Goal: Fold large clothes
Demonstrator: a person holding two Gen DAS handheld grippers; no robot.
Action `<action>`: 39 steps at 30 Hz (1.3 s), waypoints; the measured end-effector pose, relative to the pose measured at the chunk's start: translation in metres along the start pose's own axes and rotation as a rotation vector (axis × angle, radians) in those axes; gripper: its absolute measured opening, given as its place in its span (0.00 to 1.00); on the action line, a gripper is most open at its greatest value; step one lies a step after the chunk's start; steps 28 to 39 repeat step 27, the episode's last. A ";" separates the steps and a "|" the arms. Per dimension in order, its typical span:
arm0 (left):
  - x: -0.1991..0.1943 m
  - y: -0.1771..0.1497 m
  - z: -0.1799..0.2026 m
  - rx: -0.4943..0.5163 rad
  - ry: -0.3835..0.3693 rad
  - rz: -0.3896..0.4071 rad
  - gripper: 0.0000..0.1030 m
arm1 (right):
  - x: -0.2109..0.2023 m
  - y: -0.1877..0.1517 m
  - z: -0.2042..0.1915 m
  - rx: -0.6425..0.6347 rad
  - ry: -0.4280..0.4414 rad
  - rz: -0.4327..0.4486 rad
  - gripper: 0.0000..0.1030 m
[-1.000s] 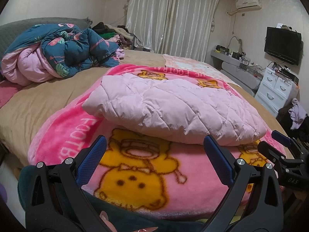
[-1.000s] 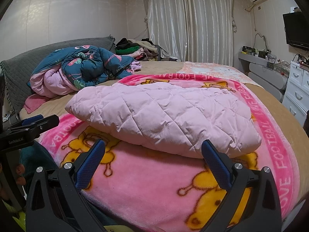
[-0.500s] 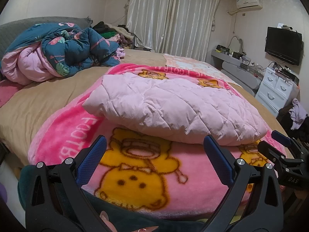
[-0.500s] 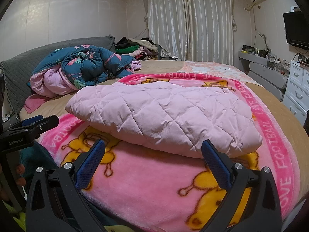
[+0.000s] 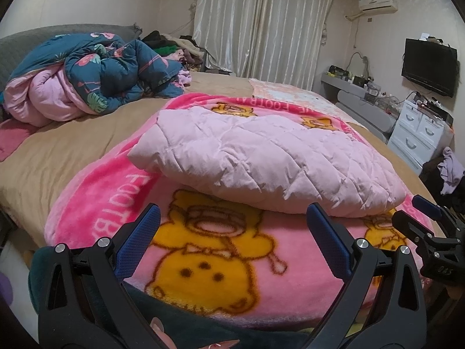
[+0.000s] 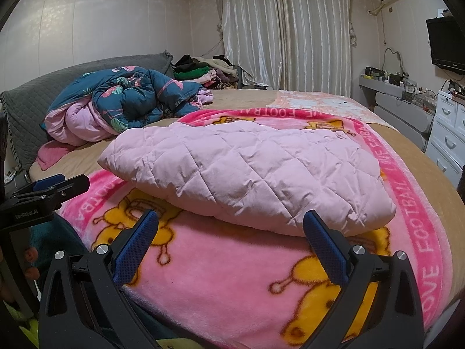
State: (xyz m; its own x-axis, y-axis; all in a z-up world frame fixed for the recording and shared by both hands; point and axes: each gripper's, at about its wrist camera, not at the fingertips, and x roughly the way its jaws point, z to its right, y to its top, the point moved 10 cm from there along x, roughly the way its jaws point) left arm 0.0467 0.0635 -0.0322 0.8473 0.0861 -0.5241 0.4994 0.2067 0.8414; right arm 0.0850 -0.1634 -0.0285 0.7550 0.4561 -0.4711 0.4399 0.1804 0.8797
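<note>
A pale pink quilted garment lies folded in a thick bundle on a bright pink cartoon blanket spread over the bed. My left gripper is open, held low over the blanket's near edge, short of the garment, with nothing between its blue pads. My right gripper is open as well, just short of the garment's near right corner. Each gripper shows at the edge of the other's view: the right gripper and the left gripper.
A crumpled teal floral duvet with pink lining is heaped at the bed's far left by a grey headboard. Piled clothes sit before the curtains. White drawers, a TV and a cluttered shelf line the right wall.
</note>
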 end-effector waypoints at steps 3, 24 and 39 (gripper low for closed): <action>0.001 0.001 0.001 -0.001 -0.010 -0.001 0.91 | 0.000 -0.001 0.000 0.004 -0.003 -0.004 0.96; 0.055 0.030 -0.068 -0.112 0.018 -0.122 0.91 | -0.040 -0.046 0.180 0.312 -0.389 -0.080 0.96; 0.078 0.068 -0.145 -0.133 0.193 -0.094 0.91 | -0.081 -0.103 0.293 0.396 -0.644 -0.143 0.96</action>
